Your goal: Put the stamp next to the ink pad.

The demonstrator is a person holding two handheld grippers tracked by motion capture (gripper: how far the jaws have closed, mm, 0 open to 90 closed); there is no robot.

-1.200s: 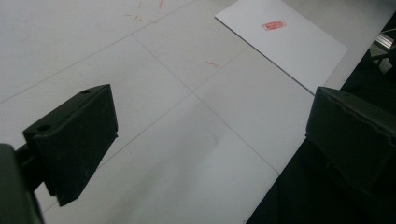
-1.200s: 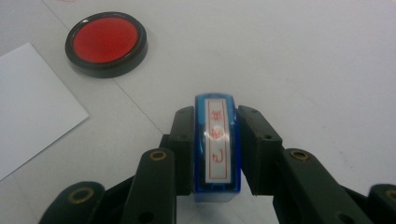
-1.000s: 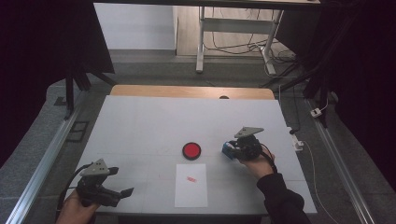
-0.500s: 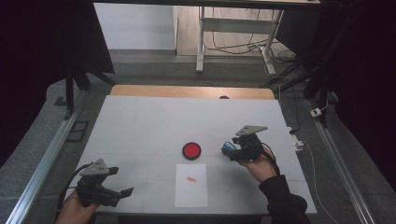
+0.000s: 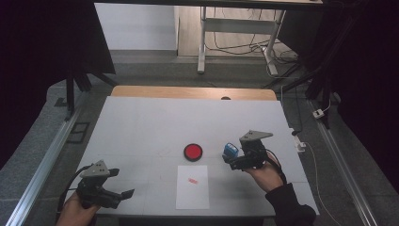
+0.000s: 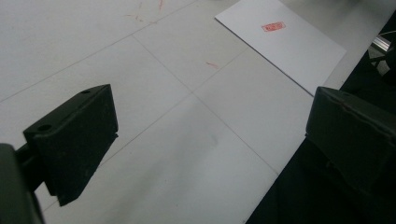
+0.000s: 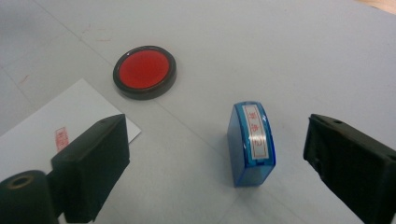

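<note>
Standing free: blue stamp on table | between right gripper fingers, untouched | fingers just opening, spread wide

The white bench has a wooden strip along its far edge. Beyond it grey floor runs to a pale wall, where a metal table frame stands over tangled cables (dark curtains either side).
</note>
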